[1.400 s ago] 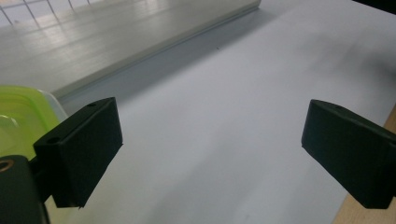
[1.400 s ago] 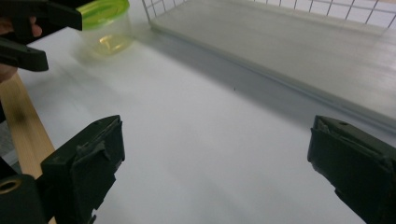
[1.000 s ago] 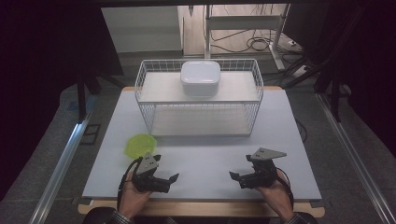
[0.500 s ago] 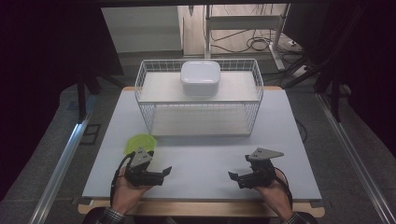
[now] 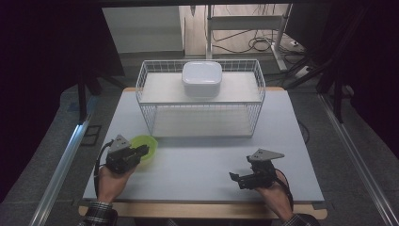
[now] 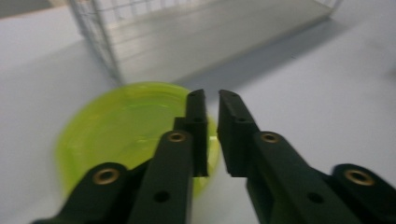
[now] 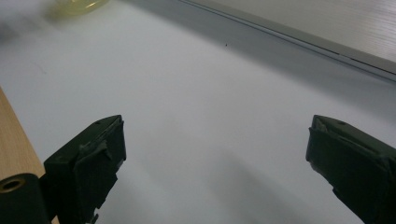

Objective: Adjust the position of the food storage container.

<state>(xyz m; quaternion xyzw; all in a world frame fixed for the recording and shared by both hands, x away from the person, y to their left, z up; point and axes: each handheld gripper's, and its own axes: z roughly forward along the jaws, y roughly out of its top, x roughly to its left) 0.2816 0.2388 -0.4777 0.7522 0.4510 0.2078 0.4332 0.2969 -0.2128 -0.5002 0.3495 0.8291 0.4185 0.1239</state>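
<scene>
Bowl (image 5: 143,143), lime-green, near left of table (image 5: 197,160): rim pinched by left gripper (image 6: 211,100), jaws just closing. Right gripper (image 7: 215,154) idle, agape. Transfer toward wire basket (image 5: 202,101) outstanding.

No legible text or labels

High view looks down; gripper views skim close, sharing the green bowl (image 5: 143,143).

White wire basket (image 5: 202,123) on white table (image 5: 202,165), well beyond grippers; white lidded container (image 5: 202,78) sits atop basket.
</scene>
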